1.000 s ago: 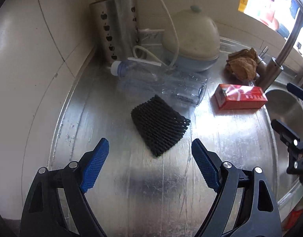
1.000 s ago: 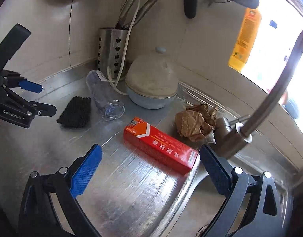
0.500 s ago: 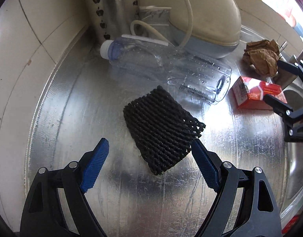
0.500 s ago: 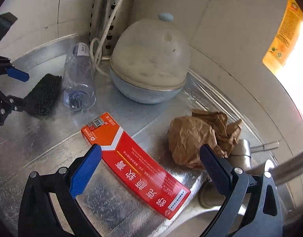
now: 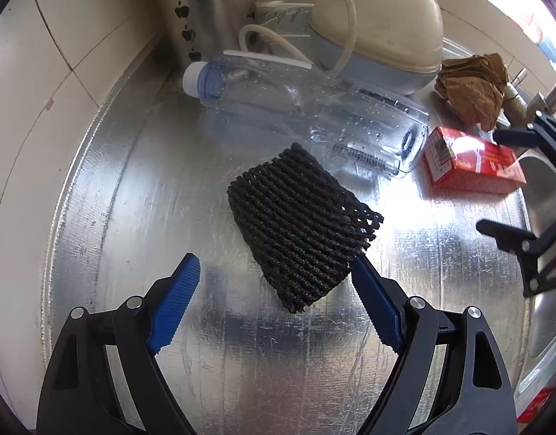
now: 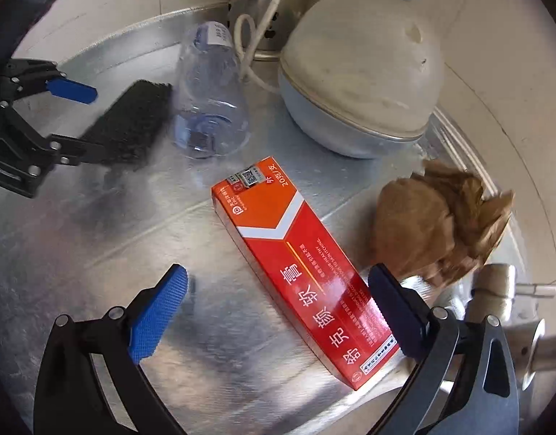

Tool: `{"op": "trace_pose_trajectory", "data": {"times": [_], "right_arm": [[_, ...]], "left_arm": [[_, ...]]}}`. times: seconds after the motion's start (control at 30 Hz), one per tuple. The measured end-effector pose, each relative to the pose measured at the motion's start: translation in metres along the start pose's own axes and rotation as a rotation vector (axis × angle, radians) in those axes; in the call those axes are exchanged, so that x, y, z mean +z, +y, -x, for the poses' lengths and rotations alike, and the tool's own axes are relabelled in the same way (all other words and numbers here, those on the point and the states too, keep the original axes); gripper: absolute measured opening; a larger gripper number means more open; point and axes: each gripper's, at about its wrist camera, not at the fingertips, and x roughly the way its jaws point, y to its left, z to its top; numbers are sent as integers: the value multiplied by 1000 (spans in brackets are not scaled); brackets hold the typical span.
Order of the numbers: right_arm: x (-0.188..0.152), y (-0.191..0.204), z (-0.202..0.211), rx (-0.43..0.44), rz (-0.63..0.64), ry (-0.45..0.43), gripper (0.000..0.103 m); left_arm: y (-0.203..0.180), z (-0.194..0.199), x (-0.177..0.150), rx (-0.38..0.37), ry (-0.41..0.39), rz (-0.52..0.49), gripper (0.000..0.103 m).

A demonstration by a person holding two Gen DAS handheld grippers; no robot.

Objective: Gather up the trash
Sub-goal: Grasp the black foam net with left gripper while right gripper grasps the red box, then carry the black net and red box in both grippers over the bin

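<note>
Left gripper (image 5: 276, 272) spread wide, empty, hanging over the black foam net (image 5: 296, 224) lying flat on the steel tabletop (image 5: 133, 199); right-hand pad just beside the net's edge, left-hand pad well clear. Right gripper (image 6: 278, 290) likewise wide apart, holding nothing, poised over the red carton (image 6: 303, 264), which lies slantwise near the sink edge.

Net: likely very light, soft, springy, collapsing under a pinch; best taken across its width near the middle, jaws closed well in. Carton: light, stiff, smooth-faced, probably slippery lengthwise; best gripped across its narrow faces, at mid-length. Clear bottle (image 5: 303, 108) on its side behind the net, against the domed appliance (image 6: 361, 69): light, round, apt to roll and dent. Crumpled brown paper (image 6: 440, 224) beside the tap base: soft, compressible, any fold fit for a grip.
</note>
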Motion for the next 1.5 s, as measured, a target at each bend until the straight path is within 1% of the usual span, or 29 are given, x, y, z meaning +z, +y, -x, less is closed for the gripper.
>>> {"op": "trace_pose_trajectory", "data": {"times": [0.03, 0.07, 0.13, 0.17, 0.23, 0.27, 0.3, 0.33, 0.37, 0.4, 0.43, 0.47, 0.5, 0.53, 0.6, 0.73, 0.77, 0.87, 0.93, 1.0, 1.03, 1.07, 1.1, 1.13, 1.17, 1.2, 1.27, 1.3, 1.5], "right_arm": [[0, 0, 2, 39, -29, -11, 99], [1, 1, 3, 54, -46, -12, 99], [2, 4, 3, 70, -74, 0, 99], [3, 6, 3, 76, -84, 10, 96], [8, 8, 4, 58, -96, 20, 89], [11, 5, 5, 32, -95, 9, 84], [13, 5, 4, -14, -88, -6, 84], [14, 5, 0, -62, -78, -2, 84], [13, 8, -5, -92, -75, 15, 84], [12, 4, -11, -98, -83, 32, 84], [11, 1, -17, -91, -96, 44, 83], [10, -2, -22, -83, -108, 55, 79], [8, -4, -25, -68, -128, 55, 71], [7, -8, -25, -58, -154, 47, 70], [2, -13, -26, -35, -191, 43, 65], [-3, -18, -26, -21, -223, 37, 63], [-16, -14, -20, -16, -231, 35, 61], [-20, -16, -17, -14, -248, 31, 57], [-22, -17, -17, -17, -253, 30, 55], [-22, -17, -18, -20, -268, 30, 48], [-22, -16, -17, -18, -282, 31, 46], [-19, -10, -14, -27, -290, 32, 42], [-20, -10, -13, -31, -302, 32, 41], [-21, -9, -12, -35, -314, 31, 41], [-21, -2, 0, -39, -324, 29, 41], [-24, 1, 3, -40, -337, 28, 41], [-29, 8, 5, -46, -353, 23, 41], [-30, 12, 6, -45, -361, 21, 41], [-41, 23, 11, -28, -420, 6, 41]], "left_arm": [[1, -1, 1, 3, 0, 0, 83], [0, -1, 1, 5, 2, 0, 83], [3, -1, 1, 6, 5, 0, 83], [4, -1, 2, 5, 7, 1, 83], [5, -1, 1, 5, 8, 1, 83], [6, -2, 1, 1, 7, 3, 83], [7, 0, 3, -1, 8, 6, 83], [7, 0, 4, 0, 8, 11, 83], [8, -2, 5, -3, 9, 19, 83], [9, -3, 6, -11, 15, 25, 83], [7, -3, 6, -15, 19, 28, 83], [5, -5, 7, -14, 24, 27, 83], [4, -7, 7, -14, 28, 25, 85], [4, -10, 8, -22, 34, 31, 85], [3, -11, 10, -18, 31, 36, 87], [1, -13, 16, -43, 20, 31, 86], [1, -13, 17, -51, 15, 29, 86], [0, -17, 23, -79, 0, 38, 86], [0, -16, 26, -90, -12, 43, 79], [-2, -14, 29, -90, -12, 29, 61], [-4, -12, 29, -99, -9, 18, 54], [-5, -11, 30, -117, -4, 7, 40], [-7, -9, 30, -134, 3, -1, 29], [-7, -8, 30, -152, 11, -3, 25], [-11, -5, 28, -160, 15, -8, 21], [-13, -3, 26, -163, 16, -20, 18], [-18, 0, 20, -156, 11, -48, 17], [-16, -2, 11, -158, 8, -55, 16], [-5, 10, -5, -224, 0, -29, 13]]}}
